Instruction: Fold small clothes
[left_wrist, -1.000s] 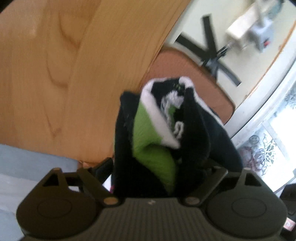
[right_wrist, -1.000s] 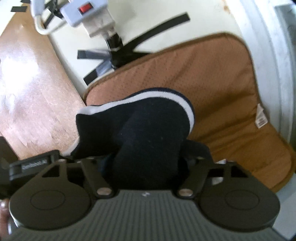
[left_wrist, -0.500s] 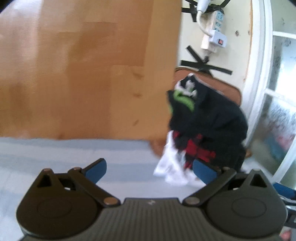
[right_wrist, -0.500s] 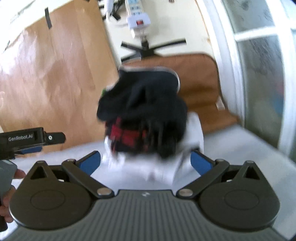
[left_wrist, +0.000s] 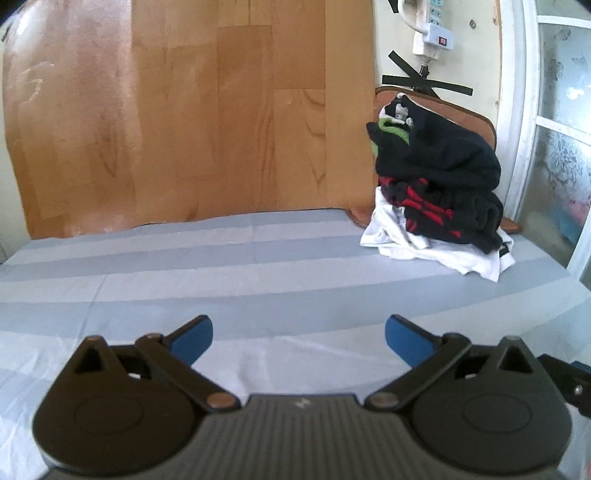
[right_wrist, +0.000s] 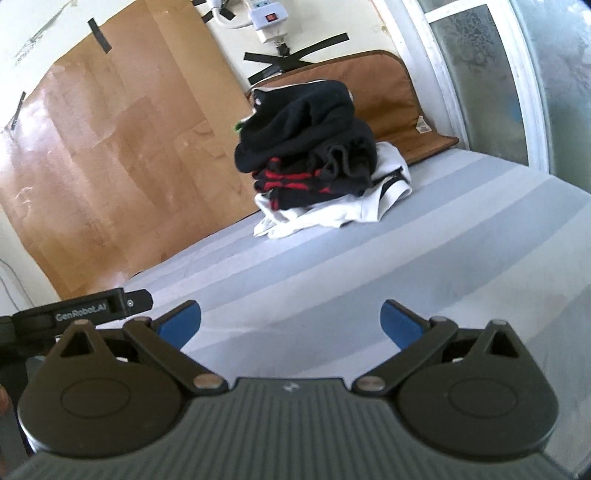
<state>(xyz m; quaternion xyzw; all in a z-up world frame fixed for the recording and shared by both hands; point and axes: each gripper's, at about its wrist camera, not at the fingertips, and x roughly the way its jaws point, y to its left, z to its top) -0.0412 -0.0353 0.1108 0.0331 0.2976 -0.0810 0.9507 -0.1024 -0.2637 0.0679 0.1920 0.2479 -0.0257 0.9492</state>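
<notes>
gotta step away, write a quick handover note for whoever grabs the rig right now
Left claw: open, holding nothing, over the striped sheet.
Right claw: open, holding nothing.
Clothes: one stack at the far end of the sheet, against the brown cushion; black garment with green trim on top, black-and-red one below, white one at the bottom.
Done: those pieces stacked.
Left: no other clothes in view; look around for any.

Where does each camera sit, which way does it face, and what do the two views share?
Left wrist: on the left gripper, facing the wood-pattern wall; open blue fingertips show.
Right wrist: on the right gripper, facing the clothes pile; open fingertips and the left gripper's arm show.
Shared: clothes pile, striped sheet, power strip.
</notes>
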